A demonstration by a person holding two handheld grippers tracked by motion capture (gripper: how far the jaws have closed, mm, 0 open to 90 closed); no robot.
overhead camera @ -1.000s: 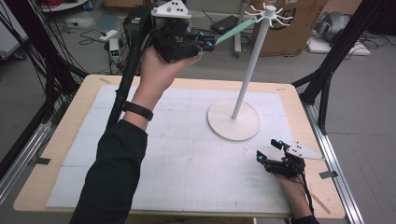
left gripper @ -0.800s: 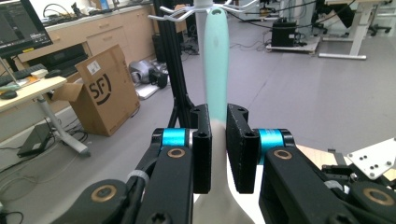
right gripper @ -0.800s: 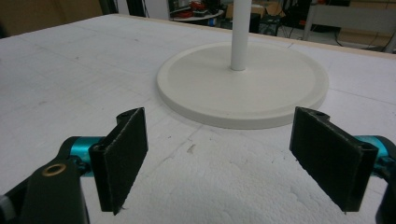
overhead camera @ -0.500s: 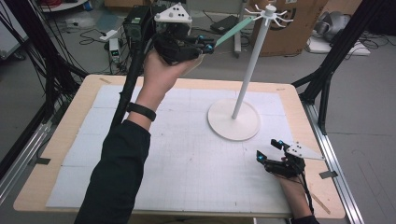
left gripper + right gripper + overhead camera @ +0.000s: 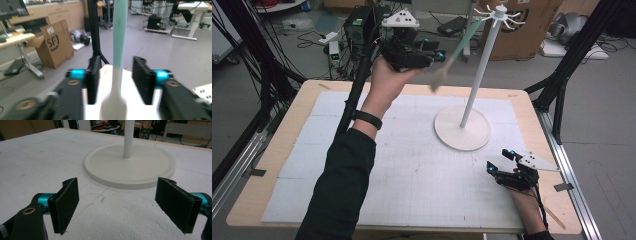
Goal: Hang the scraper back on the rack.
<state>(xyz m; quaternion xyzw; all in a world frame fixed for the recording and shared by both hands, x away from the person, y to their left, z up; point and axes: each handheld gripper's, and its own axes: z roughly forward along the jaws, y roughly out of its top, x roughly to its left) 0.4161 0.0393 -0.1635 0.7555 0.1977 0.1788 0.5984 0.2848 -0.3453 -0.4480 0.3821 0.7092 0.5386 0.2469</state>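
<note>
A wooden table (image 5: 532,107), edged by metal rails, carries a white foam mat (image 5: 402,170) ruled with a faint grid over most of its top. On the mat's far right portion stands a white rack (image 5: 472,95): a broad round base (image 5: 130,171), a slim upright pole, and a crown of short radiating hooks (image 5: 501,14) at the top. A long utensil (image 5: 457,52), mint green along its handle and cream at its broader end, hangs by the handle end from one of the hooks and slants down and to the left, its cream end in the air above the mat's far edge. The person's left arm, in a dark sleeve with a black wristband, reaches up over the far side of the table and holds the left gripper (image 5: 432,56) raised beside the utensil's lower end. In the left gripper view the two jaws of this gripper (image 5: 117,80) stand apart on either side of the utensil (image 5: 117,62), with a clear gap between each pad and the handle; the utensil lies between them unclamped. The right gripper (image 5: 499,162) rests low near the mat's near right corner, well apart from the rack. In the right gripper view its jaws (image 5: 125,202) are spread wide with nothing between them, facing the base across bare mat (image 5: 37,157).
</note>
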